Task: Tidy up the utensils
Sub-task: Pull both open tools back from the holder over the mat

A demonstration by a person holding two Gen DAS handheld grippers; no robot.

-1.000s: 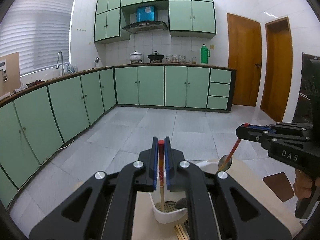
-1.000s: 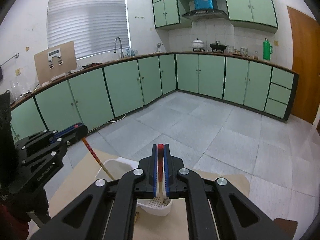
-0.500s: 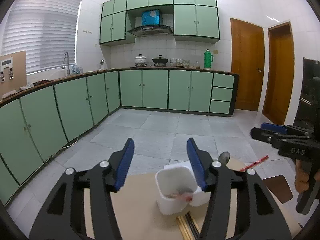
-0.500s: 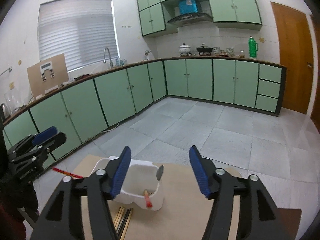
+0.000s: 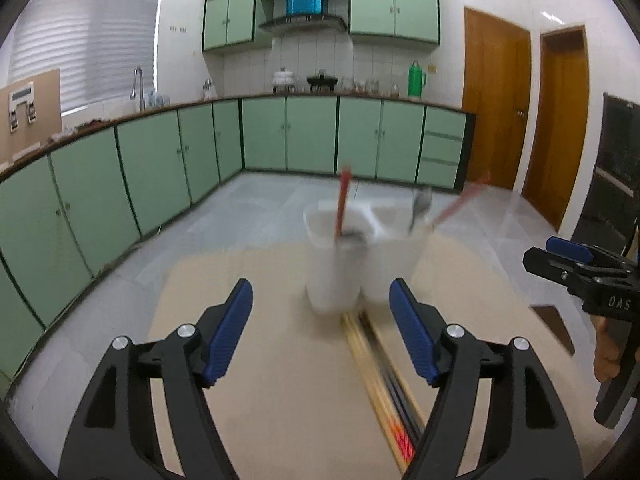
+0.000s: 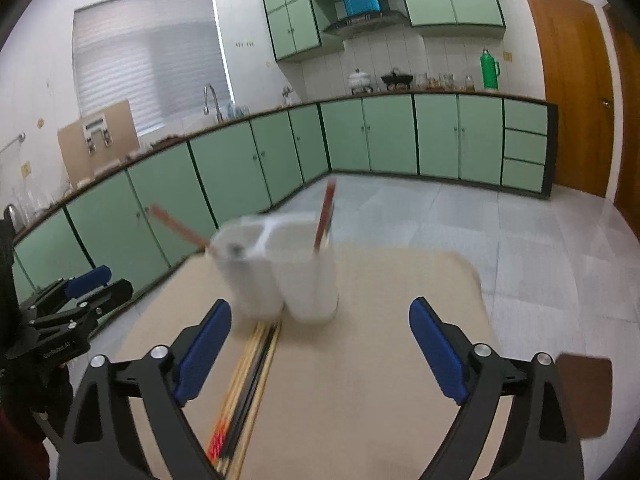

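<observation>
Chopsticks (image 5: 384, 384) are lying in a bundle on the tan worktop (image 5: 280, 360), running from the lower centre of the left wrist frame up to the foot of the white utensil holder (image 5: 352, 264). Two red-handled utensils (image 5: 342, 208) and a spoon (image 5: 420, 208) are standing in the holder's compartments, all blurred. Left gripper (image 5: 320, 332) is hovering with fingers spread apart and nothing between them; right gripper (image 6: 320, 348) is likewise gaping wide, empty, just short of the holder.
</observation>
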